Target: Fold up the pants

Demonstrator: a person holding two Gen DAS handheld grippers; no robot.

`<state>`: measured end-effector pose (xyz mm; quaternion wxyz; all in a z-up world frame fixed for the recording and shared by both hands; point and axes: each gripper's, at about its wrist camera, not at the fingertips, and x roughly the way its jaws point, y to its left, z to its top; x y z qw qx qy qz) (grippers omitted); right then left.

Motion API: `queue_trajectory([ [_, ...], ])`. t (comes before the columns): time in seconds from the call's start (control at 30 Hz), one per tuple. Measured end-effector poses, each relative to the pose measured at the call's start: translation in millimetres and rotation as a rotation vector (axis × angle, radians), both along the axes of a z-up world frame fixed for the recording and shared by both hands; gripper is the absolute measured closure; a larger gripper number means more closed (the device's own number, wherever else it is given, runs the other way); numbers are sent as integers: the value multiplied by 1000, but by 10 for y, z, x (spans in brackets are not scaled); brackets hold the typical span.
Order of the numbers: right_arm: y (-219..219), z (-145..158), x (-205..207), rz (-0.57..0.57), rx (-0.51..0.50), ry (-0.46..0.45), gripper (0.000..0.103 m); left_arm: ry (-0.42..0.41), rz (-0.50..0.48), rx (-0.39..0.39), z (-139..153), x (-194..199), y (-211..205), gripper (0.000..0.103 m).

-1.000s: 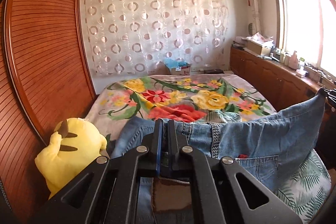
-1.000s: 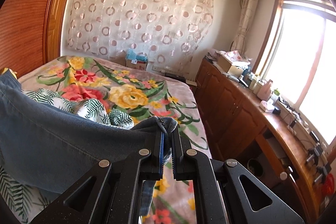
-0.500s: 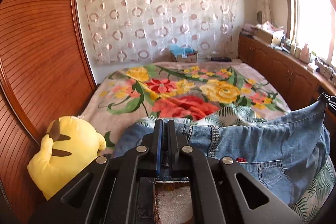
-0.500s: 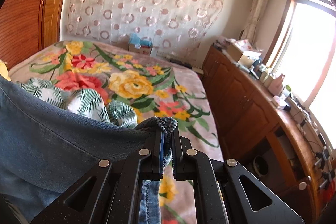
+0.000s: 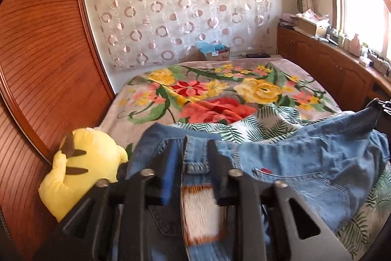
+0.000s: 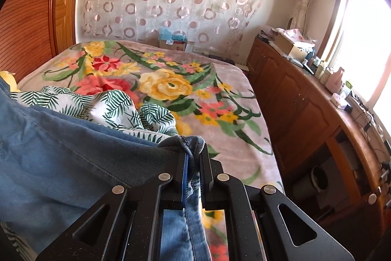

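1. Nearest to us, the left claw (image 5: 195, 158) has just been opening: its jaws stand partly apart, and the waistband of the light blue denim pants (image 5: 305, 158) runs loosely between them without being pinched.
2. The right claw (image 6: 193, 160) is nearly closed and clamps a bunched edge of the same pants (image 6: 73, 158), which hang below it and spread off to its left.
3. We judge that we are laying the pants down after a fold, the left side being let go first.
4. Just beyond both claws lies a white cloth with a green leaf print (image 6: 110, 107), partly under the denim; left of the left claw sits a yellow plush toy (image 5: 80, 168).
5. Farther ahead the grey blanket with large flowers (image 5: 220, 94) stretches away.
6. Next, we think, the right claw should release too, then both should regrip for another fold.
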<state>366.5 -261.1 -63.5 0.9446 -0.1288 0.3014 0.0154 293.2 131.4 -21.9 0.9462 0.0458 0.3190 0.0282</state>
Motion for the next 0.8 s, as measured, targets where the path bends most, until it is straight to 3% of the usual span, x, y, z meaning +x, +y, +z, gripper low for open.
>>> queue_trajectory([
  [0.03,-3,19,-48,3,2,-5,90,-4,-4,-13,11,-34,4,58],
  [0.1,-18,42,-157,10,5,-11,84,-10,-18,-34,31,-129,-1,53],
  [0.17,-30,51,-254,13,11,-18,78,-5,-38,-54,27,-224,-29,36],
  [0.2,-36,53,-297,13,15,-19,71,-4,-47,-67,20,-249,-38,21],
  [0.23,-48,58,-338,14,20,-21,64,-3,-60,-78,12,-293,-63,19],
  [0.3,-68,40,-413,20,32,-21,60,5,-69,-72,-20,-360,-105,19],
  [0.8,-358,-166,-1177,103,118,60,59,59,-70,-60,-480,-996,-155,19],
])
